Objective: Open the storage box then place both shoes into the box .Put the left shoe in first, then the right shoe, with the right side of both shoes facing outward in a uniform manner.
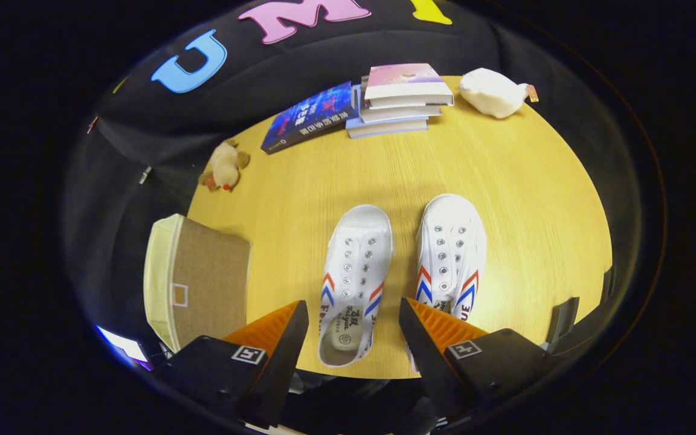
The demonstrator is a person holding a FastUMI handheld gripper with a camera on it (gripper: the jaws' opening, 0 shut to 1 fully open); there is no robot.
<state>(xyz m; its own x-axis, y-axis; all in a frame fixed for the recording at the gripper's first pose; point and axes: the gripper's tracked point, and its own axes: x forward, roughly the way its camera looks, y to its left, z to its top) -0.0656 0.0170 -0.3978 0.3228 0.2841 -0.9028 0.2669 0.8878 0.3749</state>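
1. Wooden tabletop [505,181], light grain, w/ black cloth wall behind it.
2. Gripper [354,326] hangs above the near edge; jaws spread wide, pinching nothing.
3. Two white shoes side by side, toes pointing away from the gripper, laceless w/ metal eyelets and red-and-blue stripes on the sides.
4. Left shoe [355,272] lies between the jaws and just ahead of them; its heel opening shows in the gap; not touched by either finger as far as can be seen.
5. Right shoe [452,251] just beside it, a narrow strip of tabletop between them; its heel end is hidden behind the right-hand finger.
6. Storage box [200,281], tan fabric w/ cream trim, stands at the tabletop's left edge, well apart from the shoes, beside the left-hand finger; lid looks closed.
7. Far side: stack of books [402,99]; one blue book [310,118] lying just left of the stack.
8. White plush toy [493,92] right of the books; small tan plush toy [225,166] near the far left edge, beyond the box.
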